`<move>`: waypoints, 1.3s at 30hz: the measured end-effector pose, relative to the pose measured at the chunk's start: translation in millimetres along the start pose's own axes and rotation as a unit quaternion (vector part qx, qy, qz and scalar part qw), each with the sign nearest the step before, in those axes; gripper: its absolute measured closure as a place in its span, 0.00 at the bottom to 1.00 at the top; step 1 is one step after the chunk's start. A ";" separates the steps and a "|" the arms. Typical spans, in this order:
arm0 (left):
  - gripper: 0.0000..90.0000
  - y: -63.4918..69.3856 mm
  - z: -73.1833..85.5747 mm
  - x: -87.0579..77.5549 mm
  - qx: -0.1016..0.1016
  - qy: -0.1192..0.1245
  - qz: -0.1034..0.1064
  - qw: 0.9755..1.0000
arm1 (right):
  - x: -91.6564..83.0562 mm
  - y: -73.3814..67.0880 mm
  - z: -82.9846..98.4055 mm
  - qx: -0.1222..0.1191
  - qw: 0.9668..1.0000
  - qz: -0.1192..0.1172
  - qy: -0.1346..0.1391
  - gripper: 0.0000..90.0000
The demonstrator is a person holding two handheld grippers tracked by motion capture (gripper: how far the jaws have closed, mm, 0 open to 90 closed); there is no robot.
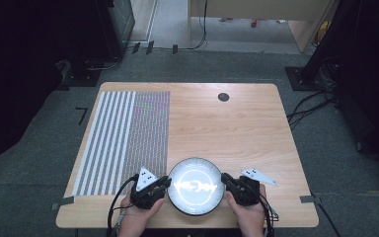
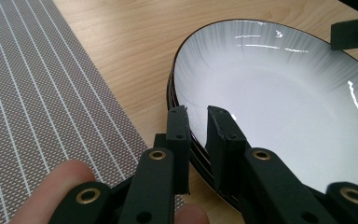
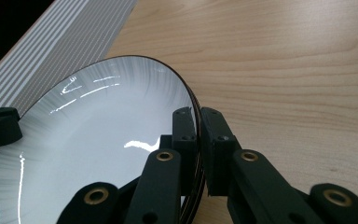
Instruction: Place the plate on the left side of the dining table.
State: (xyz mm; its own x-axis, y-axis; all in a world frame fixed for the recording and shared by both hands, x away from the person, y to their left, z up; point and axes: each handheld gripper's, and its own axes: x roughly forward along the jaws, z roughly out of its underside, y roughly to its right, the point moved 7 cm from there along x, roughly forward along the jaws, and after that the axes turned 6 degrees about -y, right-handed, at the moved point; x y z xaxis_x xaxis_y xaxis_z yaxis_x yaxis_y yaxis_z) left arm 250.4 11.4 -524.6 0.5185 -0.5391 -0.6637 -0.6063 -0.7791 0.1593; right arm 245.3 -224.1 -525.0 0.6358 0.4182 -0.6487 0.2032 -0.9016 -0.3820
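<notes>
Grey carpet and dark equipment ring a pale wooden table (image 1: 237, 123) in the high view, with a striped placemat (image 1: 123, 140) laid along its left half and a small dark round cap (image 1: 223, 97) set into the wood near the far edge. At the near edge sits a white plate (image 1: 196, 186) with a dark rim, and it appears to rest on at least one more plate beneath. The left gripper (image 1: 166, 182) and the right gripper (image 1: 224, 178) meet that rim from opposite sides, each held in a hand; taking it at two opposite points looks meant to keep the plate level for a lift. In the left gripper view, the jaws of the left gripper (image 2: 198, 122) straddle the plate's (image 2: 279, 93) rim, one inside the bowl and one outside, closed down on it, with the placemat (image 2: 42, 93) just beside and a fingertip (image 2: 65, 186) at the bottom; dark edges stacked under the rim suggest a pile. In the right gripper view, the right gripper (image 3: 198, 122) likewise pinches the rim of the plate (image 3: 98, 135), its jaws nearly together around the thin edge, bare table (image 3: 284, 70) beyond. No brand, label or writing can be read anywhere.
</notes>
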 end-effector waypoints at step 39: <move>0.81 -2.3 -3.7 -5.1 0.000 0.016 -0.015 1.000 | -5.0 -0.4 -3.7 0.025 0.998 0.032 0.040 1.00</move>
State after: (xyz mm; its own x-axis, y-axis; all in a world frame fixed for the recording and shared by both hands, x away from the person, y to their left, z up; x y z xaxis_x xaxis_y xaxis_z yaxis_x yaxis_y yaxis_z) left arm 251.4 14.8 -518.9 0.5553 -0.5265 -0.6437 -0.5908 -0.7946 0.1402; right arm 244.7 -226.2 -519.1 0.7039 0.3485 -0.6189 0.1245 -0.9184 -0.3755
